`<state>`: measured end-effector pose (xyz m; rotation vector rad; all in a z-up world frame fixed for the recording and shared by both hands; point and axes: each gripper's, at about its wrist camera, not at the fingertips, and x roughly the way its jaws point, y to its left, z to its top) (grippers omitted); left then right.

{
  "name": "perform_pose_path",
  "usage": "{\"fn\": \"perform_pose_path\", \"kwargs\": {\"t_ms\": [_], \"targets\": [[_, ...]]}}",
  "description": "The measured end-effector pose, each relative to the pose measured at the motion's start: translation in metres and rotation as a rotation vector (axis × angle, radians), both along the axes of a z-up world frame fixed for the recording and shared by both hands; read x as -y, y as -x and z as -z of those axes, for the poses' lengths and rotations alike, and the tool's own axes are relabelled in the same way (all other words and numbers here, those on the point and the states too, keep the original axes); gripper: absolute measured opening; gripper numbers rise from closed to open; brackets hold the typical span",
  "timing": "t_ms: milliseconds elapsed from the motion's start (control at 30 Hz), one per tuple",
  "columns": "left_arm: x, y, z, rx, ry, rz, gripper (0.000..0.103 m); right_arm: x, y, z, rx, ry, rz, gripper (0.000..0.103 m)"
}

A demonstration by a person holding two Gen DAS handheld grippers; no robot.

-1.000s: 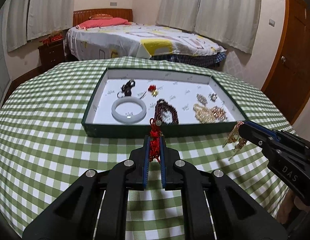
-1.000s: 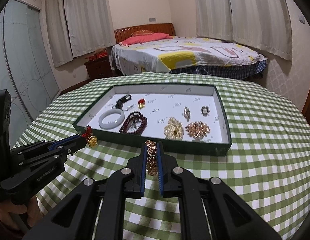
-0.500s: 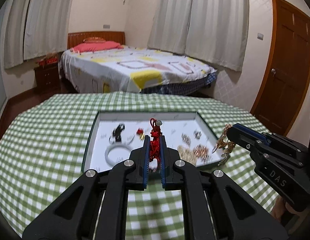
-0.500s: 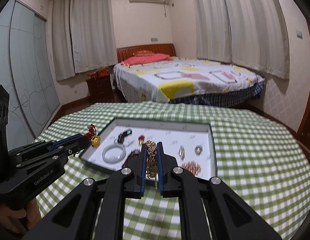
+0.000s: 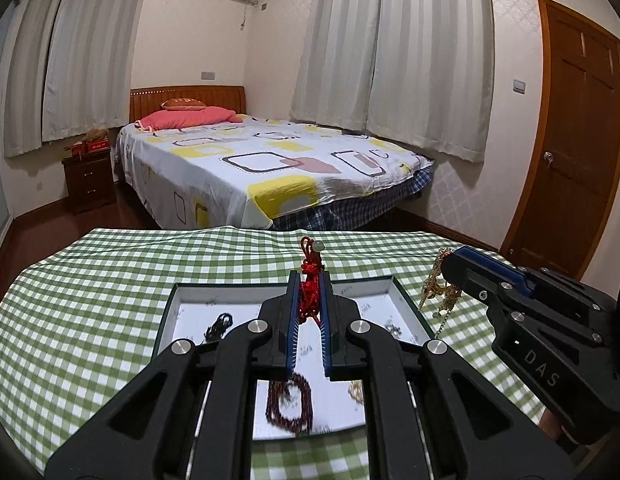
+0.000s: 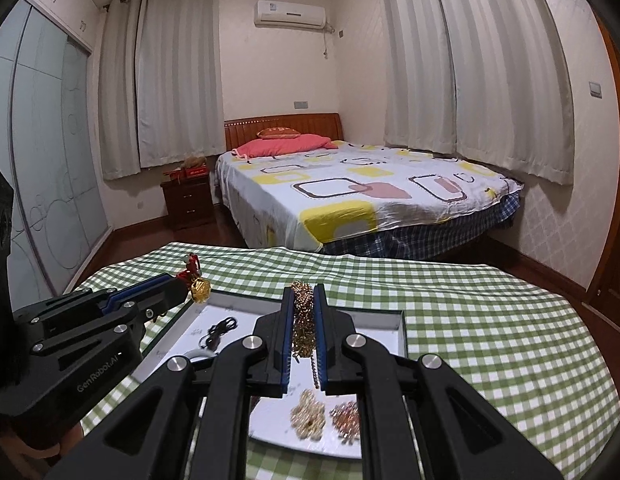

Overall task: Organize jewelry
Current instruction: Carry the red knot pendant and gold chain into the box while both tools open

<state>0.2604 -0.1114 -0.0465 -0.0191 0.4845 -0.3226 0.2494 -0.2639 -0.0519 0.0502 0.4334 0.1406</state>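
Observation:
My left gripper [image 5: 310,280] is shut on a red knotted cord charm [image 5: 310,300] with a pale bead on top; from the right wrist view [image 6: 177,284] a gold pendant [image 6: 199,289] hangs from it. My right gripper [image 6: 303,294] is shut on a gold chain necklace [image 6: 303,328], which also shows in the left wrist view [image 5: 440,294]. Both hover over the white-lined green tray [image 5: 406,304]. In it lie a dark red bead bracelet [image 5: 289,404], a black cord piece [image 6: 217,330], a gold flower brooch [image 6: 307,418] and a pink one [image 6: 346,414].
The tray [image 6: 402,334] sits on a round table with a green checked cloth [image 6: 490,340]. Behind it stand a bed [image 6: 350,196], a dark nightstand [image 6: 187,200], curtains and a wooden door [image 5: 570,140].
Both grippers have risen and moved forward over the tray, still holding their pieces. The tray now lies under the fingers instead of ahead of them.

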Motion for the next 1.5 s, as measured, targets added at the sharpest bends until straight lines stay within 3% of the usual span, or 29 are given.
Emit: {"fn": "perform_pose_path", "kwargs": {"t_ms": [333,833,1300,1500], "targets": [[0.021,-0.056,0.034,-0.062,-0.036,-0.027,0.010,0.017,-0.045,0.025,-0.033,-0.007,0.027,0.010],[0.045,-0.122,0.098,-0.261,-0.110,-0.054,0.010,0.029,-0.099,0.081,-0.193,-0.013,0.056,0.010],[0.058,-0.145,0.112,-0.357,-0.188,-0.056,0.010,0.031,-0.120,0.093,-0.311,0.014,0.063,0.010],[0.055,-0.152,0.118,-0.414,-0.174,-0.050,0.010,0.033,-0.127,0.097,-0.353,0.003,0.058,0.010]]}}
